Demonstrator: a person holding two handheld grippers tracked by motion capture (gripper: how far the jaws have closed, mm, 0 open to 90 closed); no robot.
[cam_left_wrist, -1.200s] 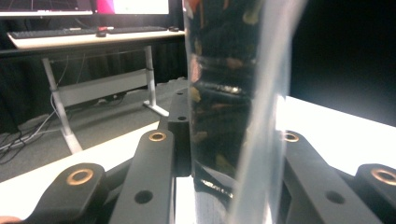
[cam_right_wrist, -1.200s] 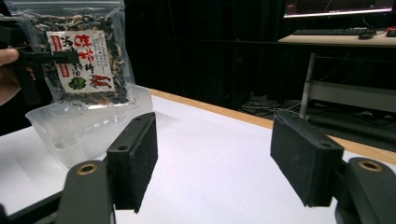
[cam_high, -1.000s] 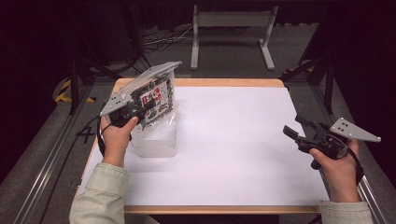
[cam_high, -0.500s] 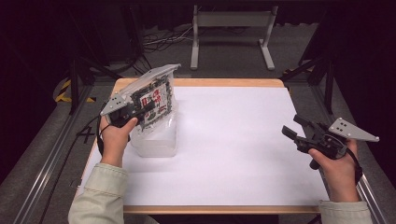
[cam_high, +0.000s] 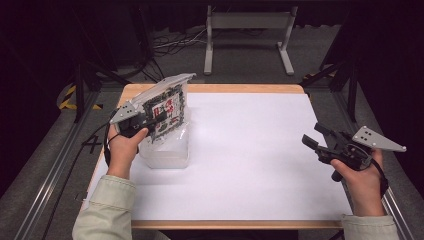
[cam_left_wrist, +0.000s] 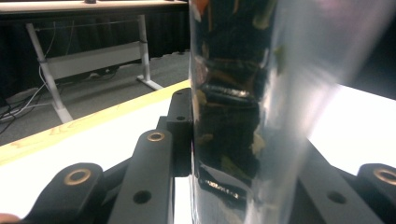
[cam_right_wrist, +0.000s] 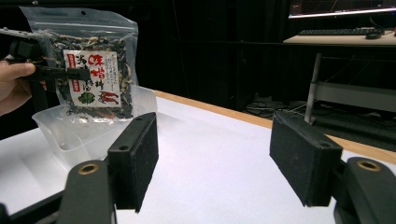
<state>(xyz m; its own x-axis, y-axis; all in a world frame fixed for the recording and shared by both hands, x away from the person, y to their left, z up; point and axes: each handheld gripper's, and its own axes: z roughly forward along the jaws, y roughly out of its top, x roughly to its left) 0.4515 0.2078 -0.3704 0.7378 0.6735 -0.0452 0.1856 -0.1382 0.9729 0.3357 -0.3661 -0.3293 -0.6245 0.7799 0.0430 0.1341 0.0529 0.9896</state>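
Item: pouch (cam_high: 167, 107), clear zip-top, dried contents, printed label in red and green. Location: pinched flat between the jaws of the left gripper (cam_high: 159, 118), which are pressed together on its side edge; in the left gripper view the film rises straight up out of the jaws. The pouch stands upright, tilted slightly, directly over the tub (cam_high: 167, 152), its lower edge at or just inside the rim; whether it touches the tub floor cannot be told.

Item: tub, clear plastic, open-topped, empty but for the pouch's lower end. Location: on the bench (cam_high: 250, 165), just below and ahead of the left gripper.

Item: right gripper (cam_high: 312, 140). State: jaws spread wide, nothing between them. Location: well apart from the pouch, across the bench, facing it; the right gripper view looks between the open jaws at pouch (cam_right_wrist: 91, 70) and tub (cam_right_wrist: 70, 130).

Change over the last second: none worth noting. Pouch, tub and both hands sit where they did in the earlier high views; the pinch is unaltered.

Reading: the work appears to be setting the pouch into the tub, and it seems paused at the threshold, pouch poised but unreleased. Next step likely a short lowering, then opening the left jaws. Risk: the pouch may tip against the rim once let go.
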